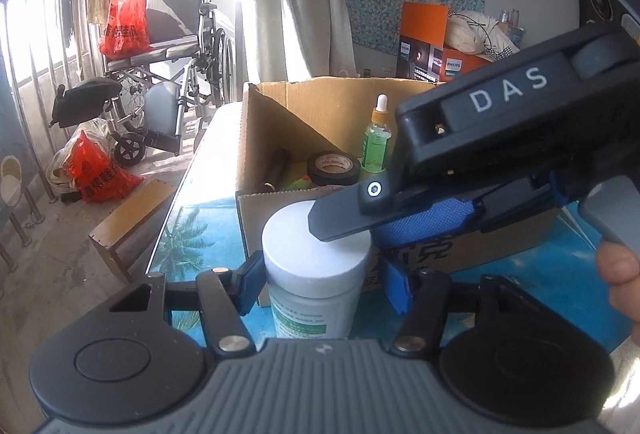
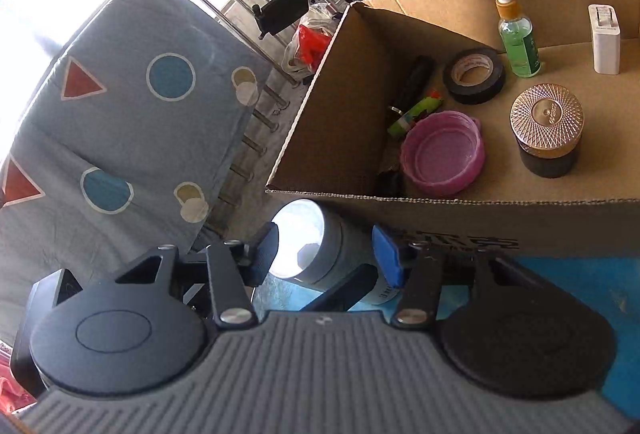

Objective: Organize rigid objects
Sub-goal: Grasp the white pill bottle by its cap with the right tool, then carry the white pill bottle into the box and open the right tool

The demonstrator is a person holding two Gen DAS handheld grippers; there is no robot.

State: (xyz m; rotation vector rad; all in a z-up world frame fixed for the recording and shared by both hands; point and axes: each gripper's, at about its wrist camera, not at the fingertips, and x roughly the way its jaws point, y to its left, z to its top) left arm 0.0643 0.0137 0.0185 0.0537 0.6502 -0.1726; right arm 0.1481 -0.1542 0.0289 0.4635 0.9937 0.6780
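A jar with a white lid (image 1: 316, 250) stands on the blue printed table (image 1: 540, 286), just in front of an open cardboard box (image 1: 256, 138). My left gripper (image 1: 322, 286) is shut on the jar just under the lid, one blue pad on each side. My right gripper (image 1: 352, 234) reaches in from the right, and one black finger lies across the top of the lid. In the right wrist view the jar (image 2: 316, 246) sits below and between the pads of the right gripper (image 2: 326, 254), which stand apart from it.
The box (image 2: 320, 114) holds black tape (image 2: 474, 74), a green dropper bottle (image 2: 518, 42), a pink lid (image 2: 444, 152), a gold-capped dark jar (image 2: 546, 130) and a white adapter (image 2: 606, 38). A wheelchair (image 1: 168, 46), red bags and a wooden stool (image 1: 132, 218) stand left of the table.
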